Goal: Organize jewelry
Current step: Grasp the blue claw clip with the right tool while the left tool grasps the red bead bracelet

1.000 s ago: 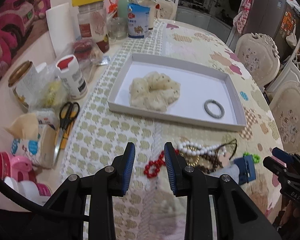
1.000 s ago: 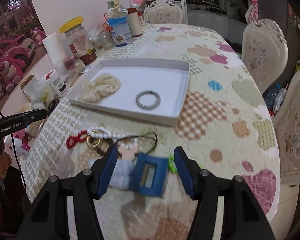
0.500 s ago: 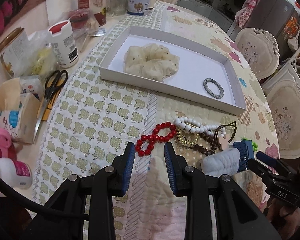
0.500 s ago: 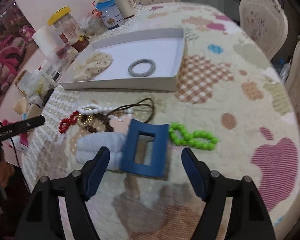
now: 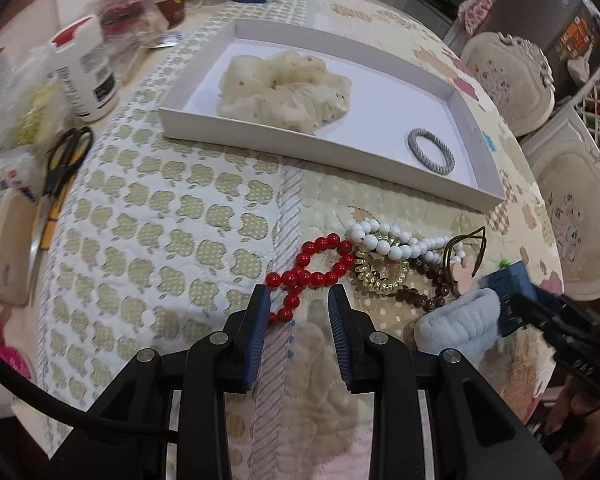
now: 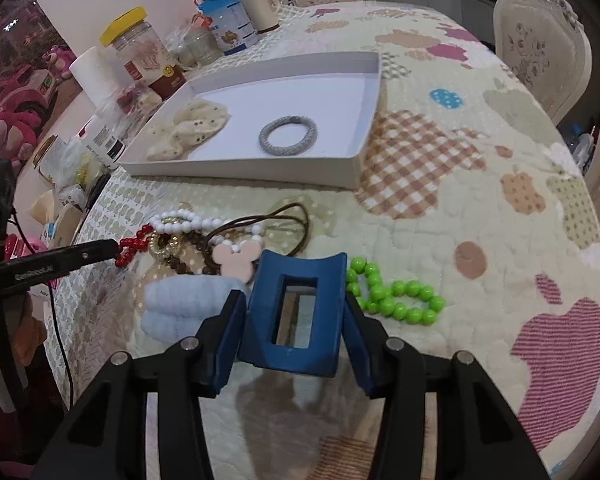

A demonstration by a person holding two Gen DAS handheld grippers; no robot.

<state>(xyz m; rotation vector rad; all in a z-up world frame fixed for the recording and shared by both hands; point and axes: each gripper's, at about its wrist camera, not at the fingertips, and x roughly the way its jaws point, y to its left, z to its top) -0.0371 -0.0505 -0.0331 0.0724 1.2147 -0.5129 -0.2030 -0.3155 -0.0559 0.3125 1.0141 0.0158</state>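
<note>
A red bead bracelet (image 5: 312,268) lies on the quilted cloth, one loop between the fingertips of my open left gripper (image 5: 298,296), which hangs just over it. Beside it lie a white bead bracelet (image 5: 380,244), a gold coil tie (image 5: 380,278), brown beads (image 5: 424,300) and a light blue scrunchie (image 6: 180,308). My right gripper (image 6: 294,300) is closing on a blue hair clip (image 6: 296,344), both pads against its sides. A green bead bracelet (image 6: 396,300) lies right of it. The white tray (image 6: 240,168) holds a cream scrunchie (image 6: 188,128) and a grey hair tie (image 6: 266,140).
Scissors (image 5: 66,156), a white bottle (image 5: 84,72), jars (image 6: 140,52) and tins crowd the table's left and far side. Carved chairs (image 6: 540,40) stand beyond the right edge. A pink mouse-shaped hair tie (image 6: 236,258) on a brown cord lies just beyond the clip.
Both grippers have sunk toward the table. The right jaws widened, then closed in around the blue clip. The left fingertips now straddle the red bracelet.
</note>
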